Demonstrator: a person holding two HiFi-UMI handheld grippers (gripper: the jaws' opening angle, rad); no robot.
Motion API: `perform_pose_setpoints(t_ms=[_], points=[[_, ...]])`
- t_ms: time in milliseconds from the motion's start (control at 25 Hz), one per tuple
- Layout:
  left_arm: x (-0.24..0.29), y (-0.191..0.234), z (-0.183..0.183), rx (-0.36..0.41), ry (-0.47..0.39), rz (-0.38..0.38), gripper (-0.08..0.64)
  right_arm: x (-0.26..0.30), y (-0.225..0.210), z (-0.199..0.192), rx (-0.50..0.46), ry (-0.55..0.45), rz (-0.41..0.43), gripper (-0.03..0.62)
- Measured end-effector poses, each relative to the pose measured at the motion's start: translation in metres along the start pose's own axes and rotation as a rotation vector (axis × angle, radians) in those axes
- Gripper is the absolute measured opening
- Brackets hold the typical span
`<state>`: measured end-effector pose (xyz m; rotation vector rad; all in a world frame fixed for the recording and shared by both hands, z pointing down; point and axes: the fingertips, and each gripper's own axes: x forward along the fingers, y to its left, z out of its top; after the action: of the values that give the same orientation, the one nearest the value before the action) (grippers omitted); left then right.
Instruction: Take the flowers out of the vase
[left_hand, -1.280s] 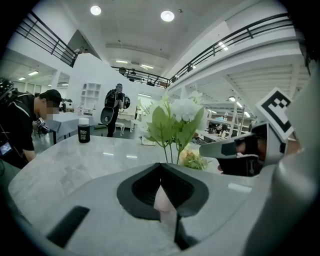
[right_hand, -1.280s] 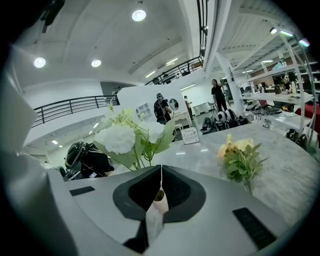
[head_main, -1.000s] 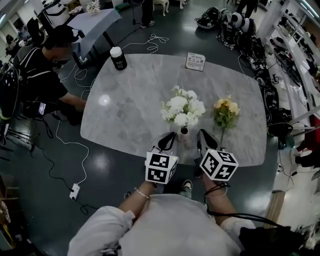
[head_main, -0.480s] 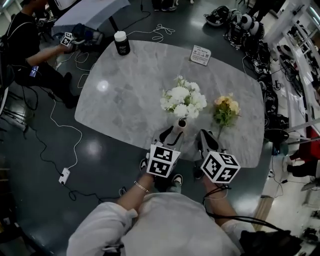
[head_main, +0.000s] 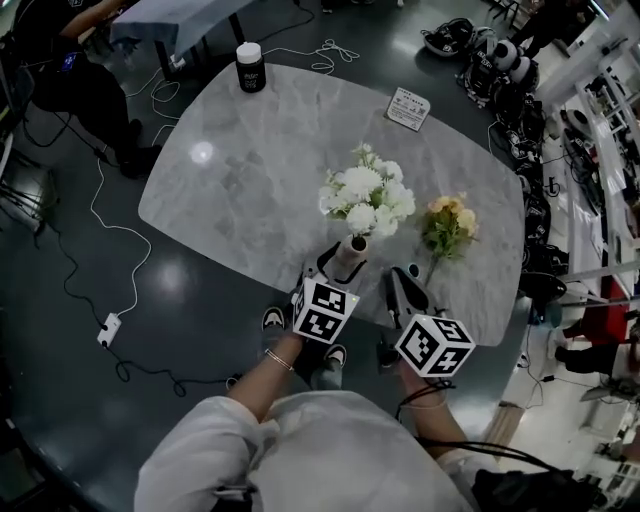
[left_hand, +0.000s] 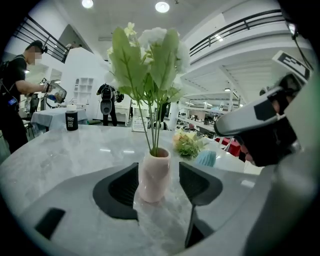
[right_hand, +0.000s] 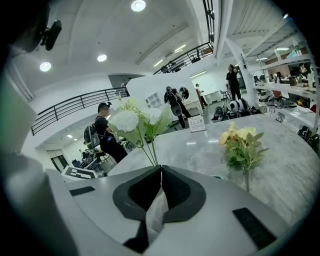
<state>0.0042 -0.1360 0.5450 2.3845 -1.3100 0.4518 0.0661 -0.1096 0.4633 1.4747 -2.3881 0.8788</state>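
White flowers stand in a small pale pink vase near the marble table's front edge. My left gripper is open and its jaws have just been opening. In the left gripper view the vase stands upright between the pads of the left gripper, with a gap on the right side. The green stems rise from the vase's mouth. My right gripper hangs just right of the vase. In its own view the right gripper is shut with nothing in it. The white flowers show beyond it.
A yellow bunch of flowers lies on the table to the right. A black jar with a white lid and a small card stand at the far edge. A person works at the far left. Cables and bags lie on the floor.
The left jaws, close together beside the vase a second ago, now stand wide apart on either side of it, and that gripper has sunk. The person at the left has moved further back.
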Motion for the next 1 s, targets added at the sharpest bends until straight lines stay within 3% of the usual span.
perform_pose_setpoints(t_ms=[320, 1000], points=[[0.022, 0.003, -0.003, 0.02, -0.013, -0.019, 0.249, 0.002, -0.004, -0.006, 0.008, 0.017, -0.003, 0.011], [0.027, 0.005, -0.006, 0.044, 0.015, -0.094, 0.247, 0.029, 0.017, -0.003, -0.037, 0.054, 0.078, 0.012]])
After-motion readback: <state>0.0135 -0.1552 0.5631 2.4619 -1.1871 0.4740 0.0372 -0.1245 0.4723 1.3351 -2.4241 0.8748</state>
